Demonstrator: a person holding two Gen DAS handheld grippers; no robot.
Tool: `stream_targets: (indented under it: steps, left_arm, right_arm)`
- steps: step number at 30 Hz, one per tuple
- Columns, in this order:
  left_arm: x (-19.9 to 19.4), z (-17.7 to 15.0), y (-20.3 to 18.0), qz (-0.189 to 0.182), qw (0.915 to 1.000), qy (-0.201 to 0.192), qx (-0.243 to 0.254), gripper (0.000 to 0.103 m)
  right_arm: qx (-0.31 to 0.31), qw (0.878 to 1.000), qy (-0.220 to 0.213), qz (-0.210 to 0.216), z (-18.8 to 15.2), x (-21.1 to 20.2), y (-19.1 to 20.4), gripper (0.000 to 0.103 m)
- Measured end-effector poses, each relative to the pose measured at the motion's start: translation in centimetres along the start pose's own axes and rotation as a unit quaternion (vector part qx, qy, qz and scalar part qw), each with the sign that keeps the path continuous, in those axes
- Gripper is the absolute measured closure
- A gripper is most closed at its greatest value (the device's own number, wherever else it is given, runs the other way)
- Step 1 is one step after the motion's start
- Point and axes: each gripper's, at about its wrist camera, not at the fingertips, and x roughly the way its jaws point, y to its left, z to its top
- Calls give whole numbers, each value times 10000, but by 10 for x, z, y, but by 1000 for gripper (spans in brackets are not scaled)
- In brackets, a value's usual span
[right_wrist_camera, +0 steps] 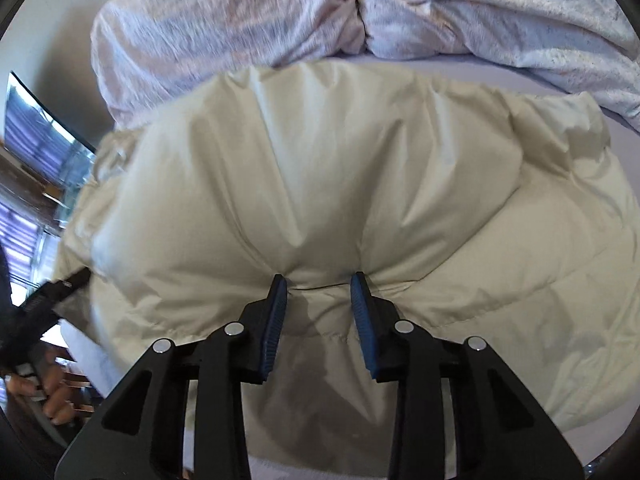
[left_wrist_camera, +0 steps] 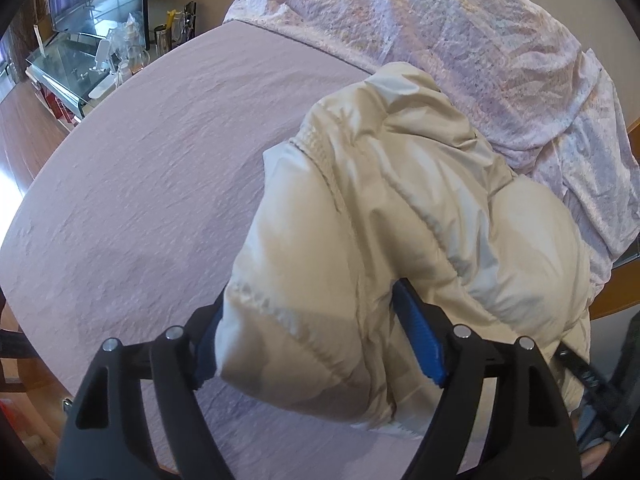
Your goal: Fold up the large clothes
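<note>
A cream puffer jacket (left_wrist_camera: 380, 216) lies bunched on a pink bedsheet (left_wrist_camera: 140, 184). My left gripper (left_wrist_camera: 316, 320) is shut on a thick padded part of the jacket, with the blue pads pressed against its sides. In the right wrist view the jacket (right_wrist_camera: 340, 168) fills the middle, and my right gripper (right_wrist_camera: 320, 284) is shut on a pinched fold of it, with creases fanning out from the grip. The left gripper (right_wrist_camera: 60, 286) shows at the left edge of that view, at the jacket's edge.
A crumpled pale floral duvet (left_wrist_camera: 460, 32) lies at the back of the bed, right behind the jacket, and also shows in the right wrist view (right_wrist_camera: 360, 8). A glass cabinet with small items (left_wrist_camera: 80, 64) and wooden floor (left_wrist_camera: 24, 132) lie to the left.
</note>
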Motion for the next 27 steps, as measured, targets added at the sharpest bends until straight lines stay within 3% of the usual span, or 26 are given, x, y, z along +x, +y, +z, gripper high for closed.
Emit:
stream_targets:
  steps: [11, 14, 16, 19, 27]
  left_arm:
    - [16, 7, 8, -378, 9981, 61, -479, 22]
    - [17, 7, 9, -619, 9964, 26, -582, 45]
    - [11, 8, 4, -639, 9968, -66, -473, 66]
    - [1, 11, -3, -782, 9961, -137, -390, 76]
    - [-41, 13, -37, -1315, 9897, -567, -67, 80]
  right_arm:
    - [9, 9998, -213, 56, -12, 19, -5, 67]
    - [11, 9997, -237, 80, -11, 19, -5, 67]
    - [15, 9996, -252, 100, -12, 18, -6, 67]
    - [10, 9996, -270, 121, -13, 18, -6, 67]
    - [4, 9992, -347, 191, -16, 16, -9, 67]
